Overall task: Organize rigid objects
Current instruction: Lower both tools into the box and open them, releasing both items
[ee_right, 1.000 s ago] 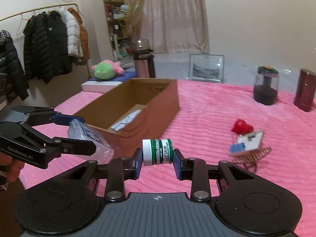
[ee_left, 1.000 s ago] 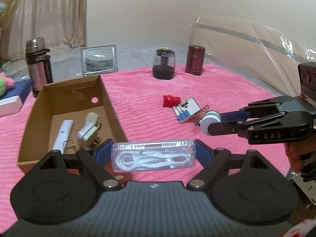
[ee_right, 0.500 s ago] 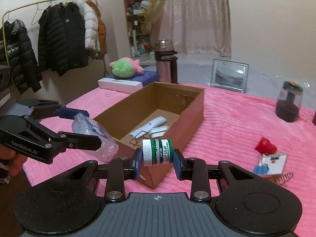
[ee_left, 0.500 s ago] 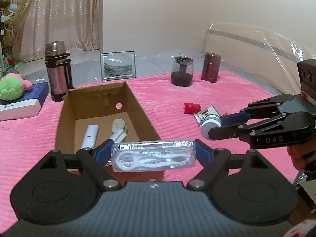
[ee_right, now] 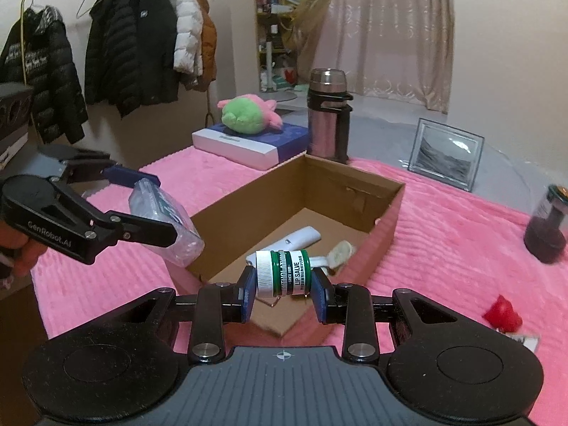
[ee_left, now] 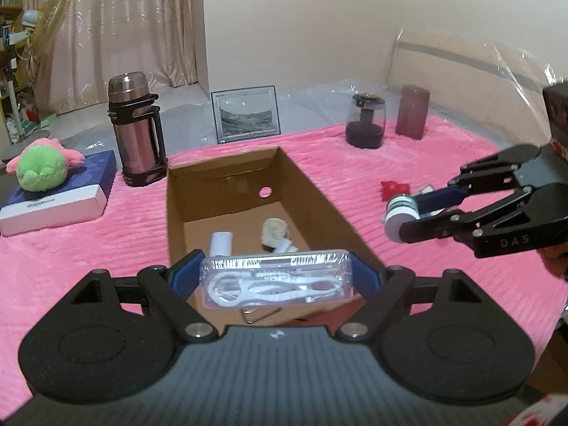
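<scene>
Between right gripper (ee_right: 283, 295) fingers: "LIP SALVE" tin (ee_right: 284, 272), clamped. Left gripper (ee_left: 275, 277) grips clear packet (ee_left: 276, 283), print illegible, possibly floss picks. Coats rack (ee_right: 106, 35) appears in right view only.

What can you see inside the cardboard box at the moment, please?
Inside the cardboard box lie a white remote-like stick and a cream-headed white item. The lip salve jar and clear plastic packet, each held in a gripper, cover its near floor.
</scene>
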